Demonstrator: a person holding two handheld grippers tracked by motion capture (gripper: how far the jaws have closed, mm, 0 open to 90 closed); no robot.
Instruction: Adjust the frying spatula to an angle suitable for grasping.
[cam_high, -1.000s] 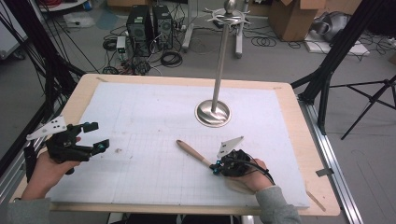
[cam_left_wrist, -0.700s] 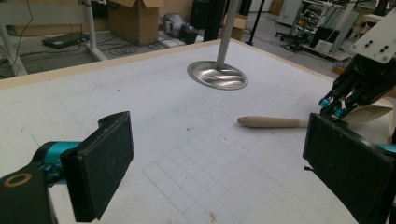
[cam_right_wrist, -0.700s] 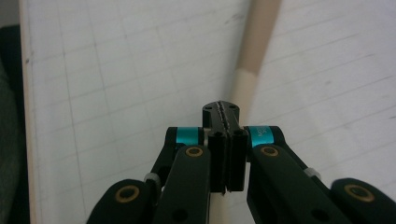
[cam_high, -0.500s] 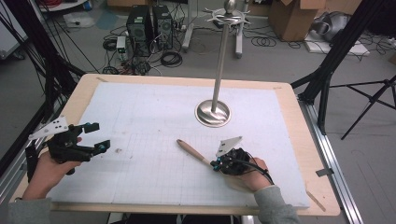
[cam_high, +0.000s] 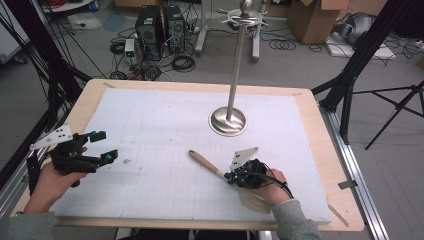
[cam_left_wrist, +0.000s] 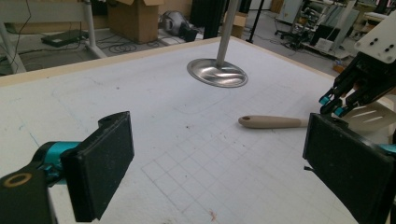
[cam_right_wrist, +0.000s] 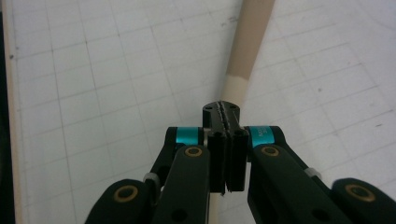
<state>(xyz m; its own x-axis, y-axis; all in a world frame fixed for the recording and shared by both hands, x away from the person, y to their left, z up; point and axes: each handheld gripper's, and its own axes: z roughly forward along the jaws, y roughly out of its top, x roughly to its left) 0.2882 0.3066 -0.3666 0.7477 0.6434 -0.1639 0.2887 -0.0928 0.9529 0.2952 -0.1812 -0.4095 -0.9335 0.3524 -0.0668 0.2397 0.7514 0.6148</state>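
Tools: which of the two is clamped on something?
The right tool, nearer the metal stand: its jaws are shut on the spatula, just past the wooden handle. The left tool stands open over bare mat.

The spatula has a smooth, matt wooden handle and a pale translucent plastic blade. The stand is polished, glossy metal. The mat is matt white, faintly gridded and scuffed, on a pale wooden table. The pads look black, matt and grainy.

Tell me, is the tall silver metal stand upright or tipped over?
Upright. The tall silver metal stand rests flat on its round base on the white gridded mat, its pole rising straight.
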